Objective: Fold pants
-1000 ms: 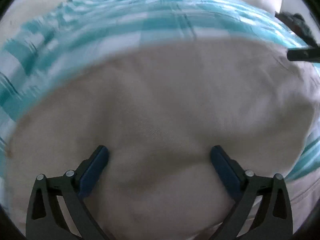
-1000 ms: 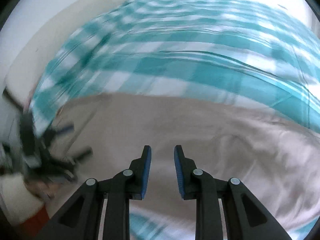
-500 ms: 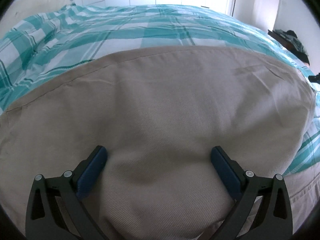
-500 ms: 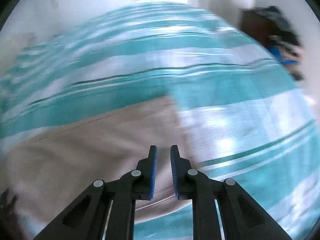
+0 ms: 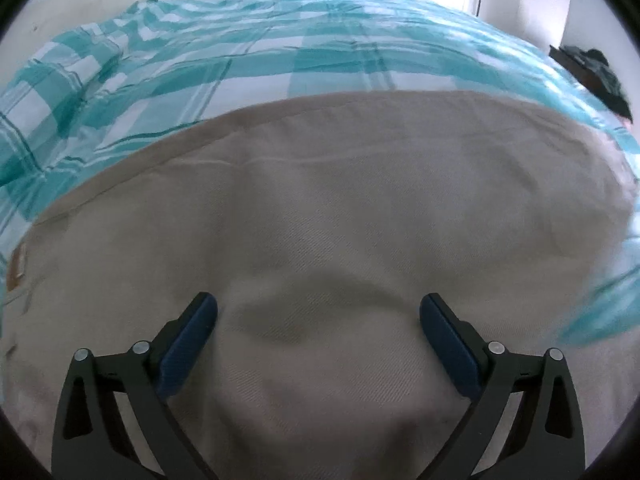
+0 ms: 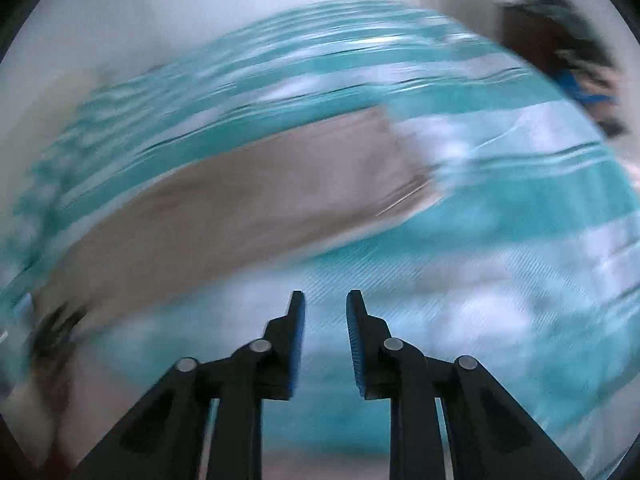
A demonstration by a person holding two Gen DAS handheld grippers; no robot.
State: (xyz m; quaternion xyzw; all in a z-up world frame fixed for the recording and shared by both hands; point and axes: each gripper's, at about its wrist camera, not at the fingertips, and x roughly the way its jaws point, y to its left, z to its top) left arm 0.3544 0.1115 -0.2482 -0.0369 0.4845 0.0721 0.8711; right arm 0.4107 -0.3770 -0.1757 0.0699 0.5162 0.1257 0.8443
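One pants (image 5: 320,208), one checked duvet (image 5: 256,56), two claws.

Left tongs (image 5: 318,316) gape wide; right tongs (image 6: 325,304) have just been opening, empty.

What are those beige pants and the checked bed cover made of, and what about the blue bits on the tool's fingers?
The pants look like matte cotton twill: fine diagonal ribbing shows in the weave. The bed cover seems thin woven cotton, with a printed or woven teal check and soft creases. The blue pads look like rubber or soft plastic on hard black plastic fingers; I can't tell which.
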